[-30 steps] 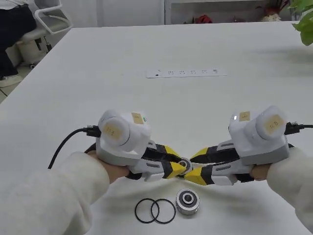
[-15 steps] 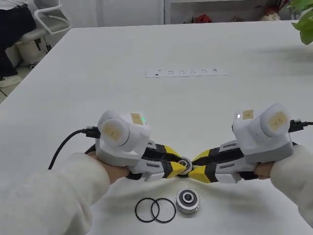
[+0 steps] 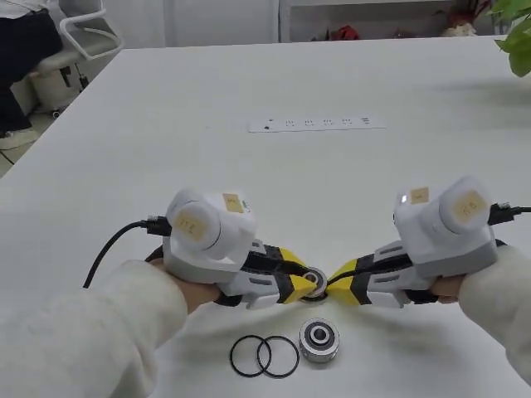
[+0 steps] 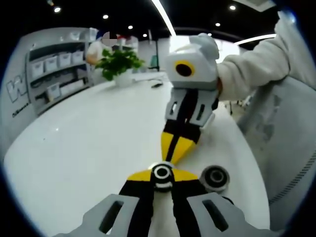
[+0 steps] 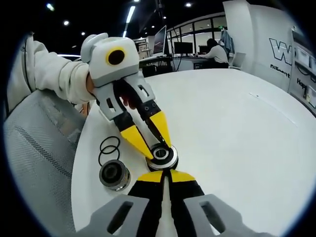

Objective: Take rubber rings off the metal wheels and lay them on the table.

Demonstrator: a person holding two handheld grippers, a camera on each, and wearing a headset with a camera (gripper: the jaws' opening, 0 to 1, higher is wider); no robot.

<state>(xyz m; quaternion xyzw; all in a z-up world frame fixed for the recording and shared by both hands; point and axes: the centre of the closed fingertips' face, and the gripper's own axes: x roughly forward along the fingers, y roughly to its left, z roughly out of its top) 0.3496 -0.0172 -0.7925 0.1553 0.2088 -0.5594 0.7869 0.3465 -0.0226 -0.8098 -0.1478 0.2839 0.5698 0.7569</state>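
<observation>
- Head view: the left claw (image 3: 305,283) clamps a metal wheel (image 3: 314,280) over the near part of the counter (image 3: 249,182).
- The right claw (image 3: 337,276), its jaws pressed together, meets that wheel's right edge with its tips.
- Nearer, a second wheel (image 3: 319,340) lies on the counter, with two overlapping rubber rings (image 3: 264,356) just left of it.

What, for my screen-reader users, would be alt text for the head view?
Two white hand-held tools with yellow-and-black jaws meet tip to tip over a white table: the left tool grips a small metal wheel, and the right tool, shut, points at it. Nearer the viewer, a second metal wheel lies beside two overlapping black rubber rings.
</observation>
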